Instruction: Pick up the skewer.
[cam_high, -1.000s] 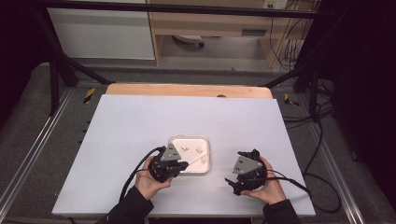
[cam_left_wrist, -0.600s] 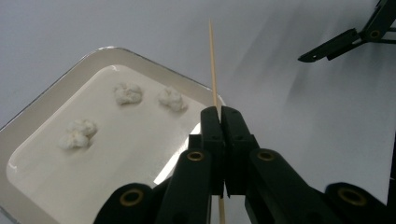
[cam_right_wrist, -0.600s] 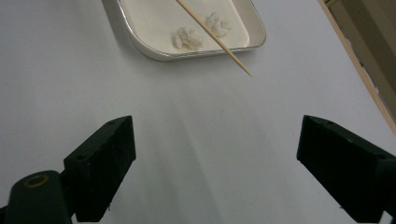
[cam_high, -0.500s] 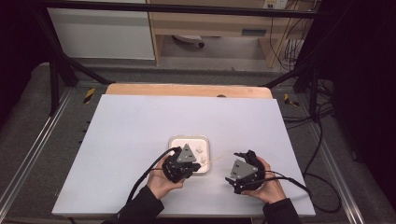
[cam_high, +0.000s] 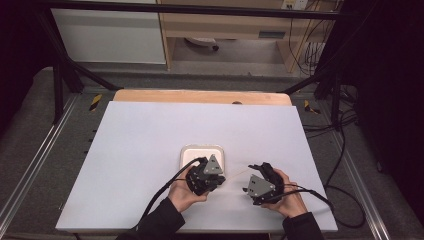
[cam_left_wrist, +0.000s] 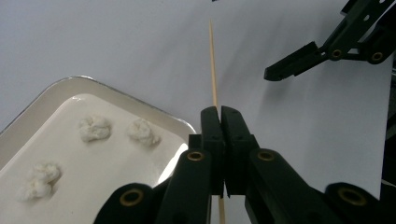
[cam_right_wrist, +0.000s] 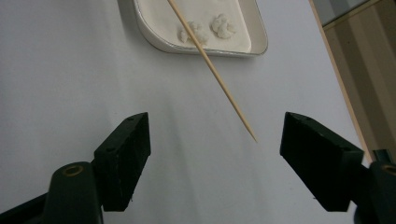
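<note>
The left gripper (cam_left_wrist: 219, 116) is clamped on a thin wooden skewer (cam_left_wrist: 213, 65), which runs from the jaws toward the top middle of the left gripper view. The white tray (cam_left_wrist: 28, 109) with small white lumps (cam_left_wrist: 95, 128) lies at the lower left there. The right gripper (cam_right_wrist: 215, 140) has just been closing; its jaws stand apart, with the skewer tip between them, untouched.

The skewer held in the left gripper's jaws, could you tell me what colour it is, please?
The skewer is a pale, light-brown wood colour, seen best in the right gripper view.
</note>
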